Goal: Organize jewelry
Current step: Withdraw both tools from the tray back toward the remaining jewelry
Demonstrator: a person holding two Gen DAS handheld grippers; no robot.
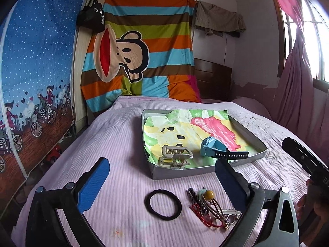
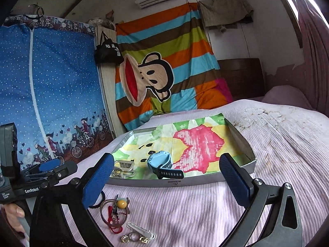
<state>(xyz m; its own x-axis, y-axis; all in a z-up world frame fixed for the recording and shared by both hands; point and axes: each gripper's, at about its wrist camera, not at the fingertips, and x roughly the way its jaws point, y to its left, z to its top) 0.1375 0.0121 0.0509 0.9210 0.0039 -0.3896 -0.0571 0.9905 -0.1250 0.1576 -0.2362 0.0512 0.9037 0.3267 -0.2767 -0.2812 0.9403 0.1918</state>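
Note:
A shallow grey tray (image 1: 254, 156) (image 2: 242, 138) lined with a coloured drawing lies on the pink bed. Inside it lie a beige hair claw (image 1: 175, 156) (image 2: 123, 167) and a blue watch (image 1: 213, 147) (image 2: 162, 162). In front of the tray lie a black hair tie (image 1: 163, 204), a tangle of bands with a yellow bead (image 1: 209, 194) (image 2: 121, 203), a red cord, a white clip (image 2: 139, 229) and small earrings (image 2: 133, 238). My left gripper (image 1: 162, 175) is open above the hair tie, nothing between its fingers. My right gripper (image 2: 166, 177) is open before the tray's front edge, holding nothing.
A blue zipped wardrobe (image 1: 35, 65) stands left of the bed, a striped cartoon sheet (image 1: 139, 51) hangs behind it. A pink curtain and window (image 1: 298, 72) are on the right. In the right wrist view the other gripper (image 2: 41, 173) and a hand (image 2: 14, 216) sit at far left.

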